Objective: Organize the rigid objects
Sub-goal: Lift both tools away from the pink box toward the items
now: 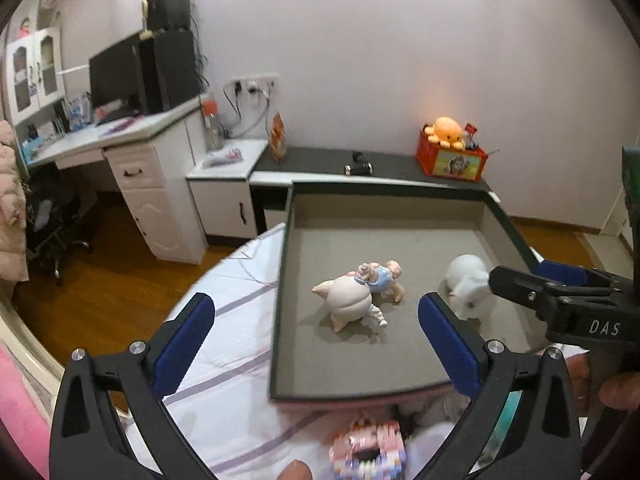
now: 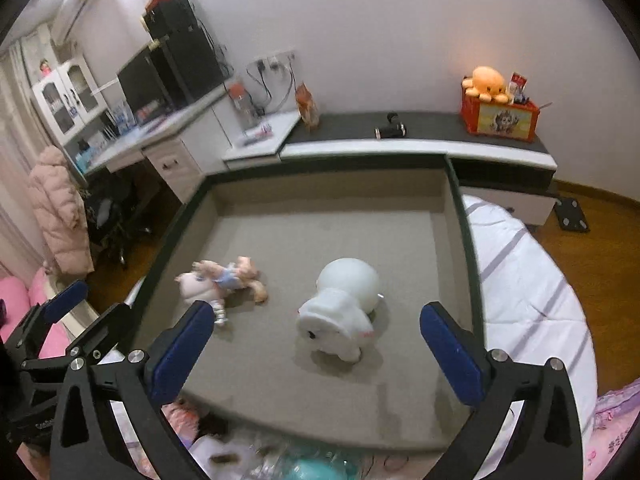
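Tray (image 2: 460, 216) fills frame centre, grey floor, dark rim | white figurine (image 2: 340, 312) lying centre-right in tray | pink-and-blue figurine (image 2: 220, 280) lying centre-left in tray, apart from white one | left gripper (image 1: 316, 344) wide, holding nothing, lower frame | right gripper (image 2: 316, 352) wide, holding nothing, above white figurine | blurred pink block toy (image 1: 368, 448) at bottom edge outside tray

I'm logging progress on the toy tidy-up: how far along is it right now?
Done: a white figurine and a pinkish doll figure lie inside the grey tray. In hand: nothing; the left gripper and right gripper are both open and empty. Left: a blurred pink block toy and other items on the bed before the tray.
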Demonstrator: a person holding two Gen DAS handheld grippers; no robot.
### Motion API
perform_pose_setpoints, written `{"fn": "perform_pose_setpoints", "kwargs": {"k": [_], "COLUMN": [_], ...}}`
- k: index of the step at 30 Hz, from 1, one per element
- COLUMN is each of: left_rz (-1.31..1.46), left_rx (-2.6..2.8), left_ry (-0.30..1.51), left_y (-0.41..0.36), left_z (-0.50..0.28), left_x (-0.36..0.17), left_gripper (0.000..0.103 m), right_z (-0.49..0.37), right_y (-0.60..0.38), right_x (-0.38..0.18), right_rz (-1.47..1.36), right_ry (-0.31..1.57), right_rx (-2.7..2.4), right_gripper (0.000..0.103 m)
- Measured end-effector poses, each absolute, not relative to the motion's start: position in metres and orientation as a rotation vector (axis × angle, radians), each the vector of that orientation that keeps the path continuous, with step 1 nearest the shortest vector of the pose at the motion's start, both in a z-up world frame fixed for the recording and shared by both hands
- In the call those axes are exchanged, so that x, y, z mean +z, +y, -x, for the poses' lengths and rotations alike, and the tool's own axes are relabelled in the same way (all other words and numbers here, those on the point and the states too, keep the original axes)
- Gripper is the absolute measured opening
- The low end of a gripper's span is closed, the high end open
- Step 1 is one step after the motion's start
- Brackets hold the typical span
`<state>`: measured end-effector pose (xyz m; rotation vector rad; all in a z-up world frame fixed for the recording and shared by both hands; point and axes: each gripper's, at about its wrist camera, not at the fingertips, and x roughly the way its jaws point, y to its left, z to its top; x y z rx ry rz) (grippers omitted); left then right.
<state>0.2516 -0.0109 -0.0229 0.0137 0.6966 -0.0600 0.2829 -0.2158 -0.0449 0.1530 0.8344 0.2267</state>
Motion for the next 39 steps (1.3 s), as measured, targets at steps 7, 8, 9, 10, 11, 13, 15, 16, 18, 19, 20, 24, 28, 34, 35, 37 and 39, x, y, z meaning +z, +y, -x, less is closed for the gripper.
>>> {"fn": "perform_pose_setpoints", "kwargs": {"k": [7, 8, 9, 10, 11, 13, 15, 16, 18, 19, 20, 24, 28, 34, 35, 37, 39], "left_rz": [-0.022, -0.023, -0.026, -0.025, -0.021, -0.012, -0.009, -0.009, -0.012, -0.01, -0.006, 0.01, 0.019, 0.041, 0.042, 0.041, 0.033], "left_rx": [-0.03, -0.026, -0.022, -0.023, -0.025, -0.026, -0.027, -0.025, -0.02, -0.02, -0.022, -0.033, -0.038, -0.04, -0.04, -0.039, -0.036], "left_ry": [0.632, 0.621, 0.608, 0.599, 0.585, 0.569, 0.56, 0.555, 0.547, 0.546, 0.546, 0.545, 0.547, 0.544, 0.543, 0.543, 0.549], "left_y": [-0.005, -0.005, -0.004, -0.003, -0.004, -0.001, -0.002, -0.001, -0.002, -0.002, -0.002, -0.002, -0.002, 0.003, 0.004, 0.006, 0.007], "left_z": [-0.199, -0.191, -0.181, -0.174, -0.163, -0.15, -0.136, -0.129, -0.117, -0.112, -0.106, -0.081, -0.065, -0.039, -0.036, -0.029, -0.023], "left_x": [0.005, 0.008, 0.011, 0.013, 0.015, 0.018, 0.019, 0.019, 0.019, 0.018, 0.017, 0.011, 0.007, 0.001, 0.0, -0.003, -0.007], "left_gripper": [0.103, 0.103, 0.103, 0.103, 0.103, 0.103, 0.103, 0.103, 0.103, 0.103, 0.103, 0.103, 0.103, 0.103, 0.103, 0.103, 0.103], "right_z": [-0.222, -0.21, -0.198, -0.188, -0.176, -0.154, -0.132, -0.122, -0.107, -0.098, -0.092, -0.063, -0.04, -0.005, 0.001, 0.008, 0.011], "right_y": [-0.207, -0.206, -0.204, -0.203, -0.201, -0.2, -0.197, -0.195, -0.193, -0.192, -0.19, -0.185, -0.182, -0.19, -0.193, -0.197, -0.199], "right_x": [-0.009, -0.004, 0.001, 0.004, 0.008, 0.015, 0.022, 0.024, 0.027, 0.027, 0.027, 0.026, 0.022, -0.001, -0.006, -0.014, -0.019], "right_rz": [-0.121, -0.111, -0.1, -0.092, -0.085, -0.073, -0.058, -0.053, -0.048, -0.046, -0.041, -0.016, -0.017, -0.051, -0.058, -0.075, -0.083], "right_ry": [0.708, 0.681, 0.657, 0.64, 0.621, 0.588, 0.552, 0.536, 0.518, 0.51, 0.505, 0.478, 0.458, 0.465, 0.47, 0.487, 0.499], "right_rx": [0.161, 0.144, 0.128, 0.118, 0.105, 0.079, 0.061, 0.051, 0.044, 0.044, 0.041, 0.025, 0.022, -0.002, -0.006, -0.01, -0.01], "right_gripper": [0.103, 0.103, 0.103, 0.103, 0.103, 0.103, 0.103, 0.103, 0.103, 0.103, 0.103, 0.103, 0.103, 0.103, 0.103, 0.103, 0.103]}}
